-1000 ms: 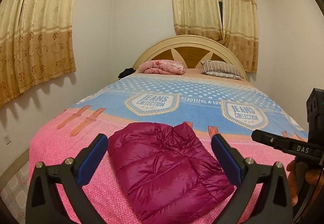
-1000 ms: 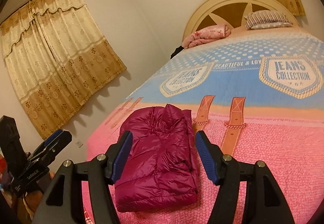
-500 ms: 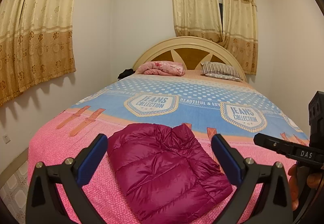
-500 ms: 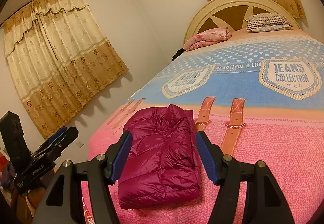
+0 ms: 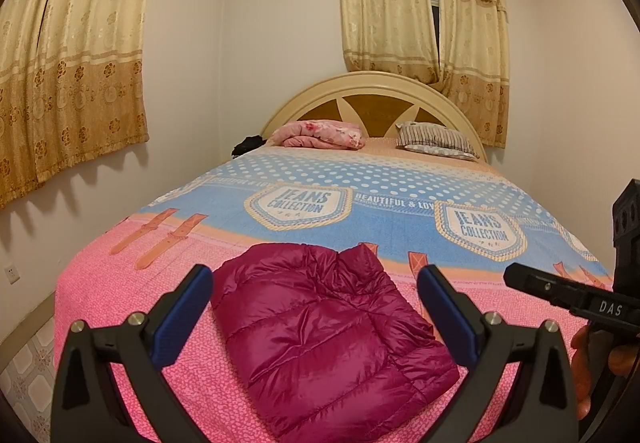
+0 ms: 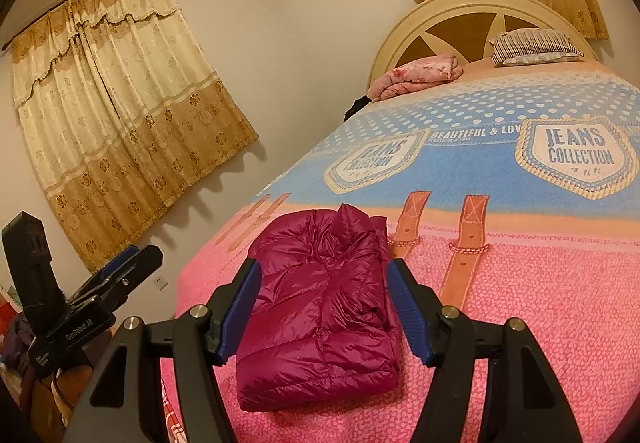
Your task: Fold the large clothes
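1. No real containers here, just the bed [image 5: 120,283]. It holds everything: a folded pink blanket [image 5: 320,133] and a striped pillow [image 5: 436,137] up by the headboard [image 5: 372,99], and the jacket [image 5: 320,335] down at the foot end.
2. The jacket is a shiny magenta puffer, quilted, already folded into a compact, roughly rectangular bundle. It lies flat on the pink part of the bedspread [image 6: 540,303], with the collar end bunched up a bit toward the blue part. From the right side you can see the layers stacked along the near edge, slightly puffy, not crisp.
3. Left gripper [image 5: 314,305] — jaws spread wide and nothing between the blue pads. It hangs above the foot of the bed, tilted down a little, with the jacket framed between the fingers but not touched.
4. Right gripper [image 6: 322,307] — same deal: jaws apart, empty, angled down over the jacket, clear of the fabric.
5. Each gripper shows at the edge of the other's view, so they sit side by side. A bit of the person's hand [image 5: 592,363] shows gripping the right one's handle.
6. Gold curtains [image 5: 68,55] hang on both walls.
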